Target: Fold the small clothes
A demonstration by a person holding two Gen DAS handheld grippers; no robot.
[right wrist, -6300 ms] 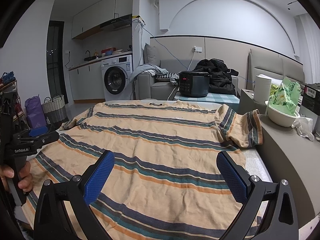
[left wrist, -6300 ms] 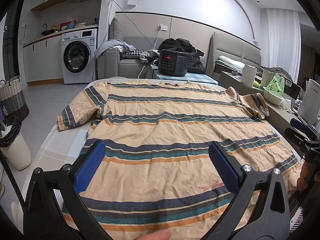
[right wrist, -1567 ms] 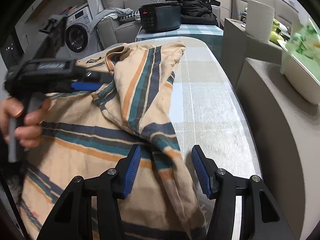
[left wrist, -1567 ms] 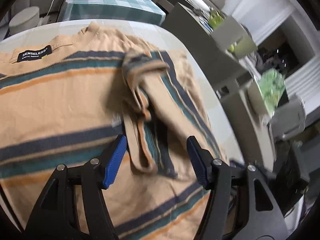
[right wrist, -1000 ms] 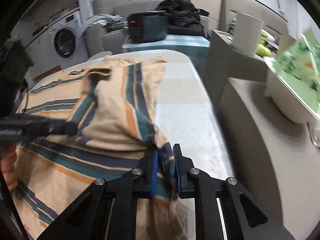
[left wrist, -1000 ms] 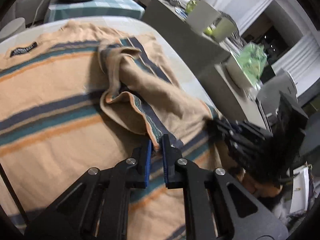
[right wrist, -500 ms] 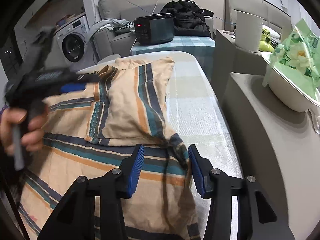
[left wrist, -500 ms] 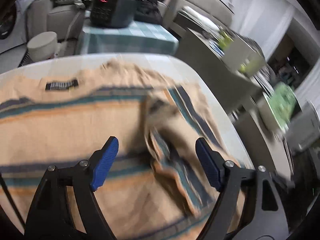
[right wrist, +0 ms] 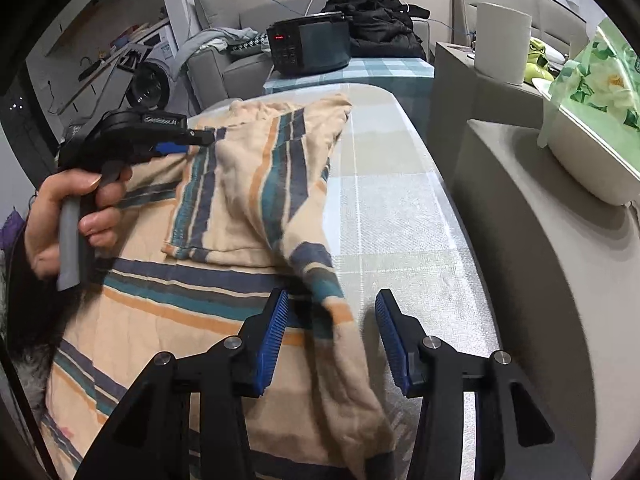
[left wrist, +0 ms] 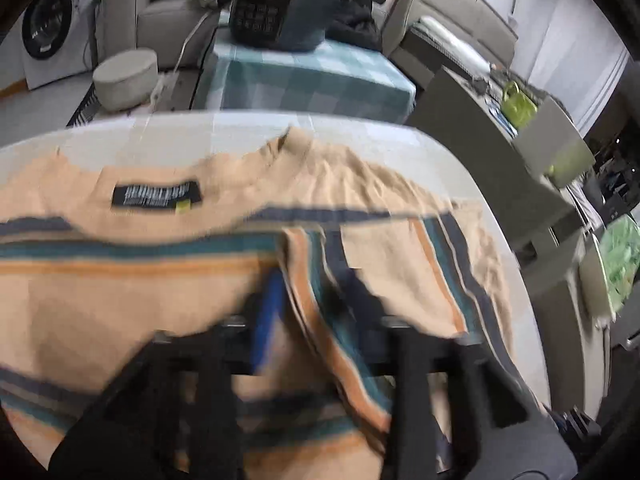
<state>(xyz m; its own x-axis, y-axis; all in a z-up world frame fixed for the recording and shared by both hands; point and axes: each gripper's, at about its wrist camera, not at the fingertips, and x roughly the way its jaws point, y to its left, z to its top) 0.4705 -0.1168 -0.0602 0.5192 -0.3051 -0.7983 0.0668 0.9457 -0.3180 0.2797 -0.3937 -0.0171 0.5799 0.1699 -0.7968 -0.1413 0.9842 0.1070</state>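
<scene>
Striped shirt [right wrist: 224, 208] lies collar away; left gripper [left wrist: 312, 304] closing, right gripper [right wrist: 332, 336] fingers apart, unclamped.

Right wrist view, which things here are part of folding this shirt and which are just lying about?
Part of the job:
- shirt, right side folded in
- table under it
- right gripper, open astride the shirt's edge
- left gripper, closing around the sleeve hem

Lying about:
- cooker
- paper roll
- white basin
- washer
- black coat
</scene>
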